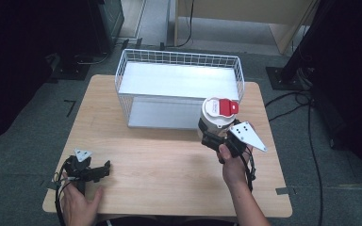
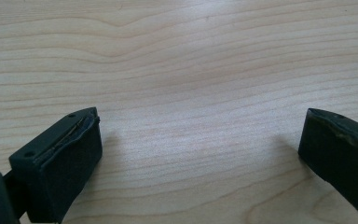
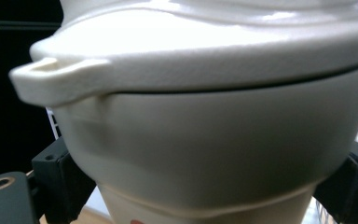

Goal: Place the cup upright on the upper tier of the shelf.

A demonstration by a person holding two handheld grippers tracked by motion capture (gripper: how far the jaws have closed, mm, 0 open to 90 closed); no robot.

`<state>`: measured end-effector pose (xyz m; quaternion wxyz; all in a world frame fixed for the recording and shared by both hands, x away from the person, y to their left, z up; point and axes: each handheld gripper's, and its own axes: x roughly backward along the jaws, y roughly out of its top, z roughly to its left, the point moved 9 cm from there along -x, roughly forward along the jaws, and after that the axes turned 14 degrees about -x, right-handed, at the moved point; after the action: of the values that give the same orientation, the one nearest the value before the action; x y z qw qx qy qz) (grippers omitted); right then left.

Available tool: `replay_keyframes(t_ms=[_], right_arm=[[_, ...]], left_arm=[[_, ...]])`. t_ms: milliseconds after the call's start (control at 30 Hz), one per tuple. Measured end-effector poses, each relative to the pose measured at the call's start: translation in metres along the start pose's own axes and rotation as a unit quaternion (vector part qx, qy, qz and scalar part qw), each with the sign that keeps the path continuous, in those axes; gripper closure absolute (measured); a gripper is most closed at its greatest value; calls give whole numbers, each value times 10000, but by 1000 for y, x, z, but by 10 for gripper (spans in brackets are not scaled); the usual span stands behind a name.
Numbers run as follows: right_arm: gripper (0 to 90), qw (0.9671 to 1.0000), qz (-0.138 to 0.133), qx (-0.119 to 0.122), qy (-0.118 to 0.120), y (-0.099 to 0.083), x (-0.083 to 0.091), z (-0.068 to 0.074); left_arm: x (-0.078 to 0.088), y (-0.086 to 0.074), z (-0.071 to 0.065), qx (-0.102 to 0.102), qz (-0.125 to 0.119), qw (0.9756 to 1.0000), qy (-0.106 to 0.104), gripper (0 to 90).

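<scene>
My right gripper (image 1: 215, 136) clamps the white jug (image 1: 215, 120), seemingly lifted, before the wire basket (image 1: 179, 84); left gripper (image 1: 104, 168) rests wide open, empty, near the table's (image 1: 169, 160) front-left corner.

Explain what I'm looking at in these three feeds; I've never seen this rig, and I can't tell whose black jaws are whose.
No robot here: a person holds a two-jaw gripper in each hand at a wooden table. The high view looks down from above. The left gripper rests low over bare wood, jaws wide apart; its own camera sees that. The right gripper is clamped on a white container with a red-and-white lid, close beside a white wire basket. Its camera sees the container up close between both jaws.
</scene>
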<state>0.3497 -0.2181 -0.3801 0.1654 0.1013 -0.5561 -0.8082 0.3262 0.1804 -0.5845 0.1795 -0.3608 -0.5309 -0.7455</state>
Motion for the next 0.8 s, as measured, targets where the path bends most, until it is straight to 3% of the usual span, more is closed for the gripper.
replay_keyframes(t_ms=[300, 800], right_arm=[[79, 9998, -139, 93, 91, 20, -13, 14], [80, 9996, -276, 82, 50, 46, -34, 19]], left_arm=[[0, 0, 0, 1, 0, 10000, -1, 0], [0, 0, 0, -6, 5, 10000, -1, 0]])
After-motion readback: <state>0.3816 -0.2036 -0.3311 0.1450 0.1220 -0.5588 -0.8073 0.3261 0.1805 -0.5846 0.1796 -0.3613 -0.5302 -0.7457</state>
